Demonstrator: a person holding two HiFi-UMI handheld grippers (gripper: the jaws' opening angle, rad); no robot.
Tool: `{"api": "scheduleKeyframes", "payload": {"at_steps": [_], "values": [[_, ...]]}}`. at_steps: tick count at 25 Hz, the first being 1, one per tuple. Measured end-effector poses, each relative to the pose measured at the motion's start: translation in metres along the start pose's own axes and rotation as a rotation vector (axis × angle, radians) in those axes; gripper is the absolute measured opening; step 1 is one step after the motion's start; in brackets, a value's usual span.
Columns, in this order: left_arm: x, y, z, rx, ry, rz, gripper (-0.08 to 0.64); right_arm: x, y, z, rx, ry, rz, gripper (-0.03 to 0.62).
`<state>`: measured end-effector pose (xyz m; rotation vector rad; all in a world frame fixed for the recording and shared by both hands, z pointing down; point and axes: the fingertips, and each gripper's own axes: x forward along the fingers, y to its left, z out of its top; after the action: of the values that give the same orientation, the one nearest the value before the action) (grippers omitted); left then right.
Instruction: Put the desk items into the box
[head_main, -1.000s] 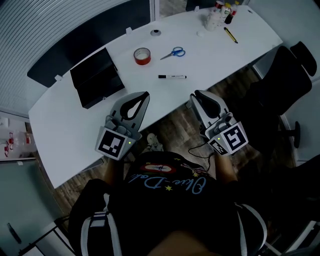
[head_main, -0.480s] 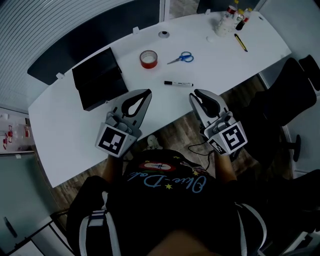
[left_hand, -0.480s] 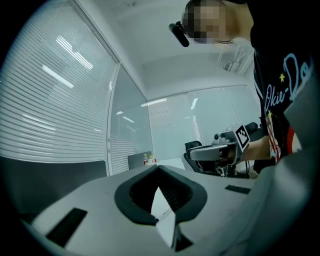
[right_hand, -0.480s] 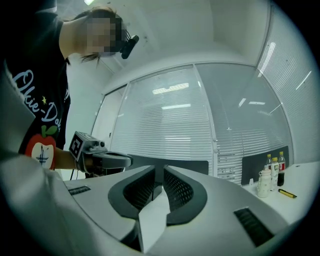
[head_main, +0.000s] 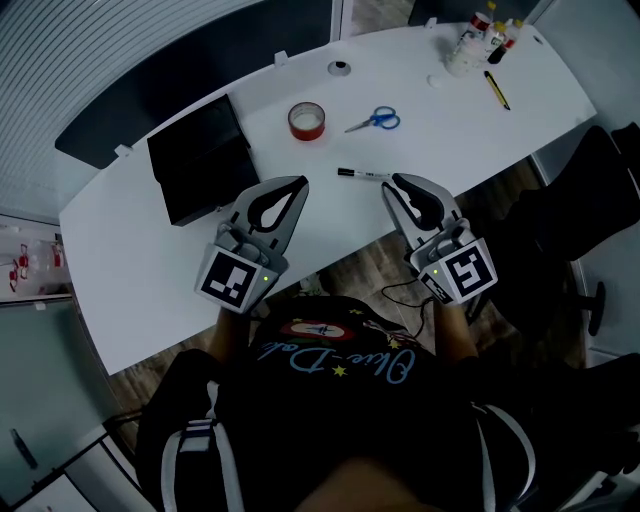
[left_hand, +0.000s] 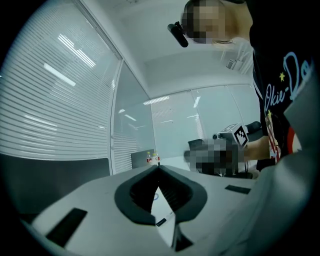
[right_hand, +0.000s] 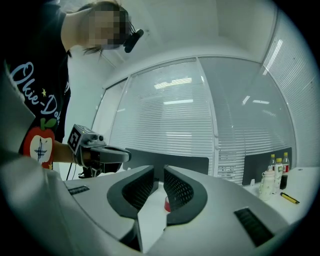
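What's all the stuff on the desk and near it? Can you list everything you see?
desk: one, white, curved
box: one, black, left part of desk
tape roll: one, red, mid-desk
scissors: one pair, blue handles, right of the tape roll
marker: one, black, near edge
pen: one, yellow and black, far right
bottles: small cluster, count unclear, far right corner
chair: one, black, right of desk
left claw: grey, shut, empty
right claw: grey, slightly open, empty

Tape (head_main: 307, 121) between box (head_main: 200, 160) and scissors (head_main: 375, 120)
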<state>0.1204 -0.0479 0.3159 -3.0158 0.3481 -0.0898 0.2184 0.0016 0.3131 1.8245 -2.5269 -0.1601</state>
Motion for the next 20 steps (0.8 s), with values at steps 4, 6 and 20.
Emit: {"api": "scheduleKeyframes", "payload": {"at_steps": [4, 6, 20], "values": [[0.003, 0.011, 0.000, -0.016, -0.013, 0.009, -0.012, 0.012, -0.004, -0.003, 0.000, 0.016, 0.017, 0.061], [0.004, 0.019, 0.000, -0.028, -0.020, 0.017, -0.012, 0.019, -0.006, -0.004, -0.002, 0.025, 0.025, 0.061], [0.010, 0.035, -0.007, -0.028, -0.022, 0.038, -0.012, 0.042, -0.006, -0.010, -0.003, 0.056, 0.087, 0.061]]}}
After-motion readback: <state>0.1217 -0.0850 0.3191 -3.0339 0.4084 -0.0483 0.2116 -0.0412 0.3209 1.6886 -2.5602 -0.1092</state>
